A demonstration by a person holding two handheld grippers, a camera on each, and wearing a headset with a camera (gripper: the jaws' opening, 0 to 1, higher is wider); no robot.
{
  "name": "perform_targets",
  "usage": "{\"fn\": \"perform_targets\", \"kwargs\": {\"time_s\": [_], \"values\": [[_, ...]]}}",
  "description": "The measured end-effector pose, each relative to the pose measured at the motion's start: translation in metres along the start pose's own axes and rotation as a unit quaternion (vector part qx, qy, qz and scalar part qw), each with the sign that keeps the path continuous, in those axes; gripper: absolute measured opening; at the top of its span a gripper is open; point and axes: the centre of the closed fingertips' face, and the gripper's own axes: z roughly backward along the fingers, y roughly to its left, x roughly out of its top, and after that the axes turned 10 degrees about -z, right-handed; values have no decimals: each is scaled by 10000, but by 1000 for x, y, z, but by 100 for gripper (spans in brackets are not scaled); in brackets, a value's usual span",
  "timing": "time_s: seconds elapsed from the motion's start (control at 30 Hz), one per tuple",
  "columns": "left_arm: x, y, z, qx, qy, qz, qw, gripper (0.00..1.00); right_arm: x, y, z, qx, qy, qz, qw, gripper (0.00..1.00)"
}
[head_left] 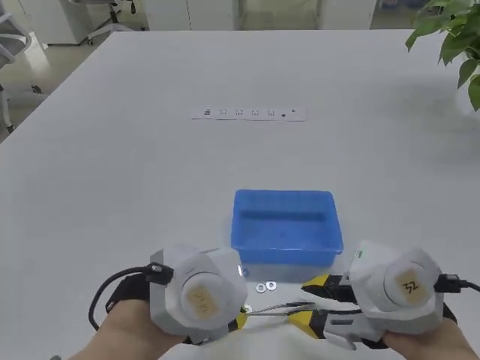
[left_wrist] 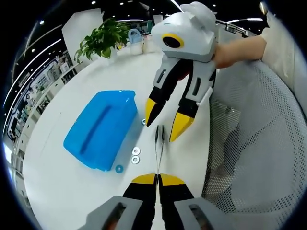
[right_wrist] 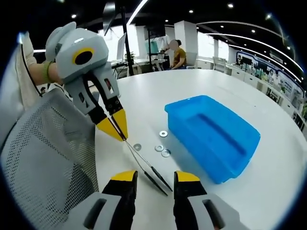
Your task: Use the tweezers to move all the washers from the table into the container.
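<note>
Readying tweezers point(right_wrist: 144, 164): back end clamped in left gripper point(left_wrist: 157, 178), tips between spread jaws of right gripper point(right_wrist: 156, 176). Loose washers point(right_wrist: 159, 148) on table point(head_left: 150, 187) just beside container point(right_wrist: 211, 139). Next, likely: squeeze tweezers onto nearest washer.

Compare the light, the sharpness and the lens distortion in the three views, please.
Head view: soft, even light, straight lines, only a faint shadow below the container. Left gripper view: strong fisheye bends the table; the washers are sharp. Right gripper view: the same bending, ceiling lamps glare at the top, tweezers crisp.
</note>
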Motion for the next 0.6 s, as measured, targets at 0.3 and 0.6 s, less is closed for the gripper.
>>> {"fn": "perform_targets", "kwargs": {"time_s": [0.3, 0.6], "values": [[56, 4, 15, -222, -441, -147, 9987, 0, 6, 2, 5, 84, 213, 678, 9974, 38], [77, -5, 7, -551, -560, -386, 9962, 0, 3, 2, -5, 320, 379, 880, 9949, 32]]}}
